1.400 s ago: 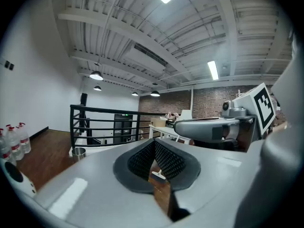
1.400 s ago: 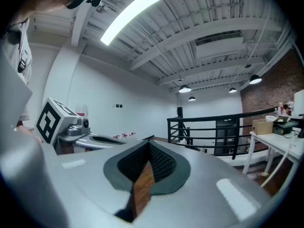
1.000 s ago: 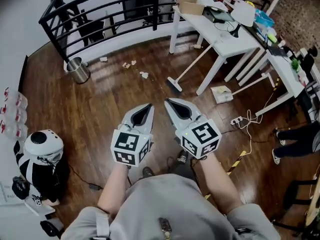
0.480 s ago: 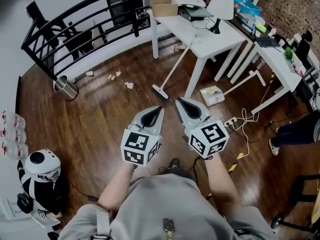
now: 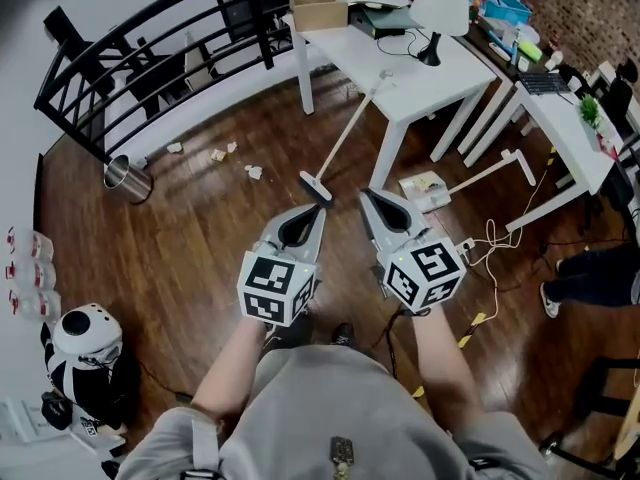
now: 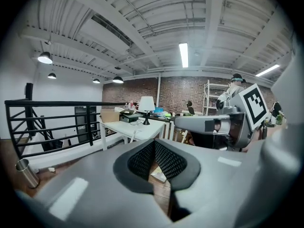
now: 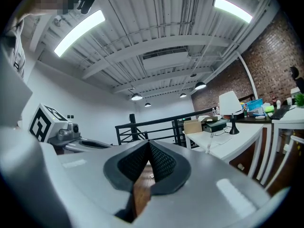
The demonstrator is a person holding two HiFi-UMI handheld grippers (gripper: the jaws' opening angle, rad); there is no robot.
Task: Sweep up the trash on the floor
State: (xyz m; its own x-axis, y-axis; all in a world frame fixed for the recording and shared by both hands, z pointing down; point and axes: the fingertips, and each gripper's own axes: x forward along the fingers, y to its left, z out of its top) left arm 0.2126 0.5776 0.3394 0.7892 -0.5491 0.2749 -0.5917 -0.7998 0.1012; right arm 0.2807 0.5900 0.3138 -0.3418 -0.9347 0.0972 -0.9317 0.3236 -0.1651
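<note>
leaning broom, head down-left on floor, handle toward table

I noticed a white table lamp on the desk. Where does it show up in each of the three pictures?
Head view: the lamp is at the top edge, right of centre, on the white desk.
Left gripper view: the lamp is small, near the middle, just left of centre.
Right gripper view: the lamp is on the right side, at mid-height.
Shared landmark: the cardboard box on the same desk, left of the lamp in all three.
</note>
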